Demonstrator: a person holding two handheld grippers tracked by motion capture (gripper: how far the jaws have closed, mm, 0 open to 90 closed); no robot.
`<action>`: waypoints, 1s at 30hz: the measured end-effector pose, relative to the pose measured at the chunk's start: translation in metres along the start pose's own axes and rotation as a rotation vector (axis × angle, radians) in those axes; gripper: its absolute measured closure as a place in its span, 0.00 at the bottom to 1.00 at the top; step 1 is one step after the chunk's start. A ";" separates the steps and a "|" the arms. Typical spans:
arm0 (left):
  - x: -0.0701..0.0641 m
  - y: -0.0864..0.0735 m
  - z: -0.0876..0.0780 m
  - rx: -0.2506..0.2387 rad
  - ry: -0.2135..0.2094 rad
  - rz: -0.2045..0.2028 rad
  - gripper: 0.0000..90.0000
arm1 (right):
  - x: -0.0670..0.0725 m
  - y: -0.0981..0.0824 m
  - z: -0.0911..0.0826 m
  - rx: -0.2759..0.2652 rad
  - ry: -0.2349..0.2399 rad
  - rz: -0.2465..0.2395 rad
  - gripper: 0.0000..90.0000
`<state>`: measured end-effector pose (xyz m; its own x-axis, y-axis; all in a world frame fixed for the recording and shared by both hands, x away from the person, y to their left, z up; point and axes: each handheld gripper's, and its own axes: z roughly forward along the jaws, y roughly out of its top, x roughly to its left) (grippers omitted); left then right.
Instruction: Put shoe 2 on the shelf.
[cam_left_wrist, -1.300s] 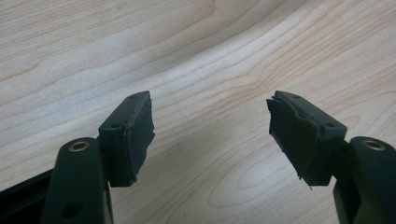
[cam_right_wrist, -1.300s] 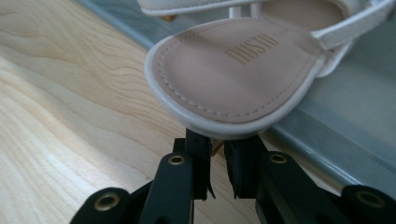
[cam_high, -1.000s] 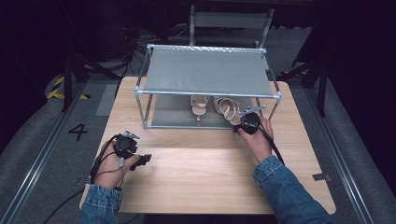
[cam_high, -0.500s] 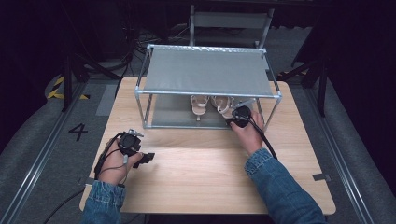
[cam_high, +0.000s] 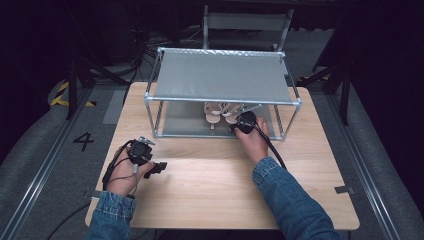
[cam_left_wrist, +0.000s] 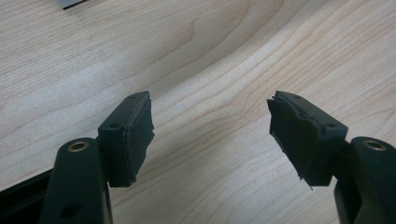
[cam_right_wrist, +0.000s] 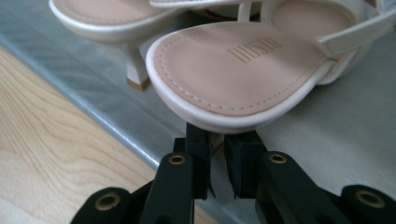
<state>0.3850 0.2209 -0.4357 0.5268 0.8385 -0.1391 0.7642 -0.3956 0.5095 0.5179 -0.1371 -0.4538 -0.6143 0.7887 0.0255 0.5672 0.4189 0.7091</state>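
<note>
Two cream heeled sandals stand side by side on the lower grey shelf (cam_high: 182, 122) of a metal-framed rack (cam_high: 225, 75). My right gripper (cam_high: 237, 121) reaches under the top shelf from the front and is shut on the heel of the right-hand sandal (cam_high: 231, 110). In the right gripper view this sandal (cam_right_wrist: 233, 70) fills the middle, with my right gripper (cam_right_wrist: 217, 144) clamped on its heel under the sole. The other sandal (cam_right_wrist: 102, 14) stands just beyond it to the left. My left gripper (cam_high: 159, 167) rests on the table at the front left, open, with only bare wood between its pads (cam_left_wrist: 135, 135).
The rack stands at the back middle of the wooden table (cam_high: 210, 190); its frame posts (cam_high: 150, 117) and front rail border the lower shelf. A cable (cam_high: 270, 147) trails from the right gripper over the hand. A dark floor surrounds the table.
My right hand has moved left along the rack's front with the sandal in its grip, bringing it close beside the other sandal. The left hand has stayed where it was.
</note>
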 end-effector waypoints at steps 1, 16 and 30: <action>0.000 0.000 0.000 -0.001 0.000 -0.001 0.34 | 0.001 0.001 0.001 -0.004 0.002 0.001 0.90; 0.000 0.002 -0.001 -0.005 -0.003 0.009 0.34 | 0.008 0.002 -0.006 -0.002 0.007 -0.022 0.66; -0.001 -0.005 -0.010 -0.024 0.023 -0.007 0.34 | 0.001 -0.012 -0.076 -0.039 0.037 -0.016 0.51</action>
<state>0.3770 0.2253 -0.4295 0.5126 0.8497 -0.1235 0.7584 -0.3807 0.5290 0.4683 -0.1755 -0.4089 -0.6433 0.7646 0.0392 0.5355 0.4127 0.7368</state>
